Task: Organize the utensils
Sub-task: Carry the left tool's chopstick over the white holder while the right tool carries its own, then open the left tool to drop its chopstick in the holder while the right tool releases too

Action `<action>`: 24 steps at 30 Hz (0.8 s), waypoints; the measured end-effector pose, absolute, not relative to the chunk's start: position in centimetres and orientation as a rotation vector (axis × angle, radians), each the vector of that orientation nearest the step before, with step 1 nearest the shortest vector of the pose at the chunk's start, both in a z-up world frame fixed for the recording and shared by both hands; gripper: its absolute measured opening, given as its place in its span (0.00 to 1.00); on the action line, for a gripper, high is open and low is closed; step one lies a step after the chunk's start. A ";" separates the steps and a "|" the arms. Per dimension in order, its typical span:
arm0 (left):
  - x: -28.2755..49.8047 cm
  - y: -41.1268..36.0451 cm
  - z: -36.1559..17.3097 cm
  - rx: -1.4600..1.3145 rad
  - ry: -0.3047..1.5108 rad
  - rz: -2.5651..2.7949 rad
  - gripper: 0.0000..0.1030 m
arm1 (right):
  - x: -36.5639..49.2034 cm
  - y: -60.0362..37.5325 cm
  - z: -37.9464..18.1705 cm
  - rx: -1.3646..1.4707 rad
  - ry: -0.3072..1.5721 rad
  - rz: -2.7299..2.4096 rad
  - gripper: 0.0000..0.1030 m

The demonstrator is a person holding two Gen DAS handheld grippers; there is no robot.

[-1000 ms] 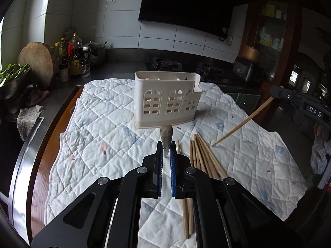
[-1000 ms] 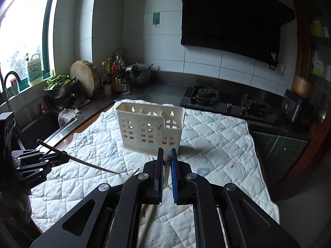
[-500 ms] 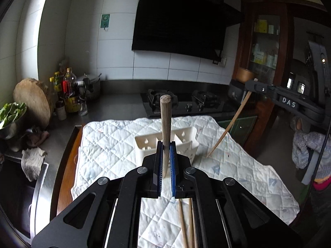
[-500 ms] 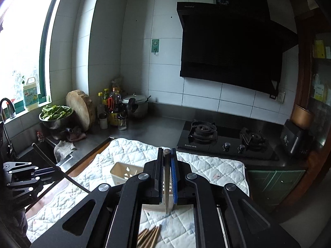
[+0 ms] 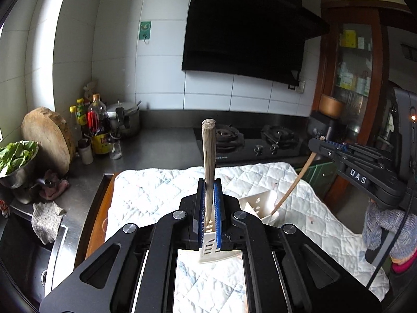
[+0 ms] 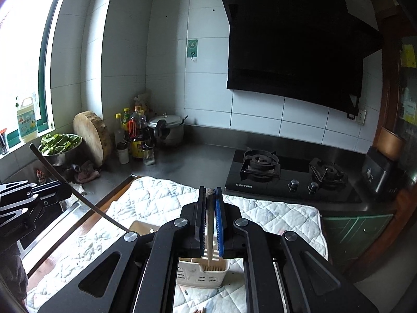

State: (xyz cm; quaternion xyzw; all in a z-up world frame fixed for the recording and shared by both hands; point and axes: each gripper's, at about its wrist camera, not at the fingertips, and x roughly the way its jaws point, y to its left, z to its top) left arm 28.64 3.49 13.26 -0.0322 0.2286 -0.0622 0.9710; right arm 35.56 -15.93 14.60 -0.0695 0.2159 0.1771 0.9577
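Both grippers are clamping one chopstick each, tip down, so the sticks can drop into the caddy (image 6: 200, 271) standing on the near quilt (image 5: 156, 193). The left gripper (image 5: 209, 203) is holding its chopstick (image 5: 208, 156) upright; the right gripper (image 6: 210, 221) is aiming its chopstick (image 6: 209, 234) into the caddy's right end.

Left claw (image 5: 209, 208) clamps wooden chopstick (image 5: 209, 156) near its lower part, blunt end up, nearly upright, tip over cream slotted utensil holder (image 5: 256, 204) below claw. Right claw (image 6: 209, 219) grips second chopstick (image 6: 209, 224) likewise, tip reaching down to holder's compartment. Holder stands upright on white quilted cloth (image 5: 156, 190).
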 end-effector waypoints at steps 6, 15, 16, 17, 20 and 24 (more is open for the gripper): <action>31.4 3.7 10.6 -0.074 0.544 -0.122 0.05 | 36.7 -15.5 12.3 -0.130 0.495 0.371 0.06; 33.2 4.5 7.5 -0.110 0.629 -0.129 0.07 | 37.0 -15.9 11.1 -0.127 0.509 0.365 0.09; 33.2 4.5 7.4 -0.116 0.630 -0.134 0.07 | 36.8 -15.9 11.2 -0.128 0.504 0.364 0.11; 33.1 4.6 7.3 -0.119 0.631 -0.134 0.07 | 36.6 -16.0 11.3 -0.130 0.499 0.362 0.13; 32.7 4.7 7.5 -0.124 0.626 -0.130 0.14 | 35.6 -16.3 11.8 -0.131 0.481 0.363 0.20; 30.7 4.7 8.5 -0.118 0.593 -0.123 0.19 | 33.2 -16.9 12.6 -0.132 0.456 0.374 0.23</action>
